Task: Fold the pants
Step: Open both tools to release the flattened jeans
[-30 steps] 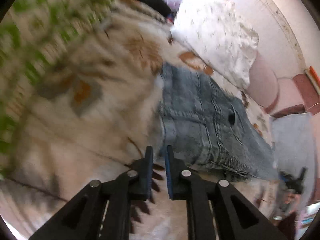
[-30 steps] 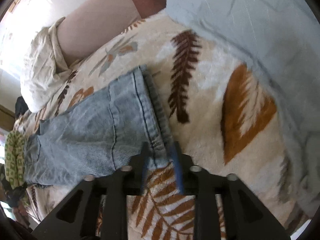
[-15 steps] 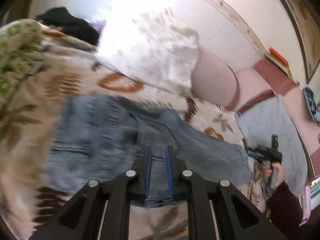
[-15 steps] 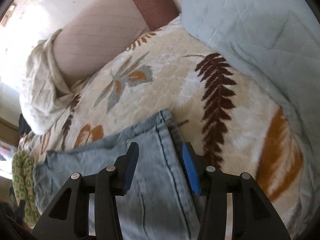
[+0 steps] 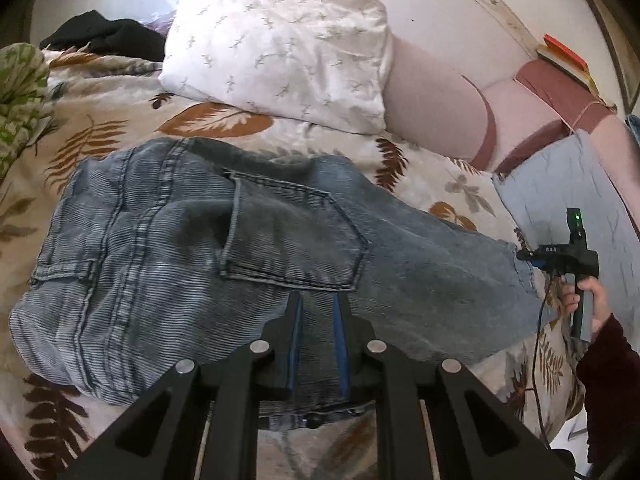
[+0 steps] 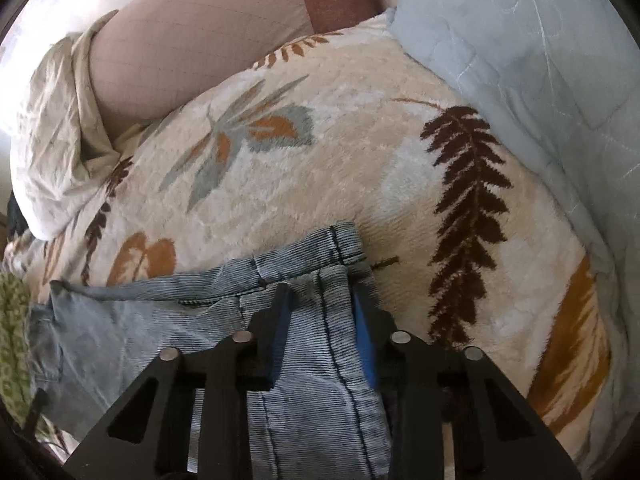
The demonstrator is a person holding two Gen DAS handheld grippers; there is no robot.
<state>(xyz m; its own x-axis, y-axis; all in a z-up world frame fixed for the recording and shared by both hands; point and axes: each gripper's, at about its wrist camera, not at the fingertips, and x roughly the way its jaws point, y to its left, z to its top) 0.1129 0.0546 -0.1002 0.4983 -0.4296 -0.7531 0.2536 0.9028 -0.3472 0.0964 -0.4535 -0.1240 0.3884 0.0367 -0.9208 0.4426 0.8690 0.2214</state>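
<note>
Our faded blue denim pants [image 5: 256, 248] lie long-ways across the leafy cream bed blanket [image 6: 340, 152], waist under our left tongs [image 5: 316, 316], leg hem under our right tongs [image 6: 320, 300], both tongs apart around cloth.

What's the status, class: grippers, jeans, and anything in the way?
Left gripper jaws straddle denim below the back pocket. Right gripper open over the hem. Jeans flat on leaf blanket. White pillow behind, clear.
</note>
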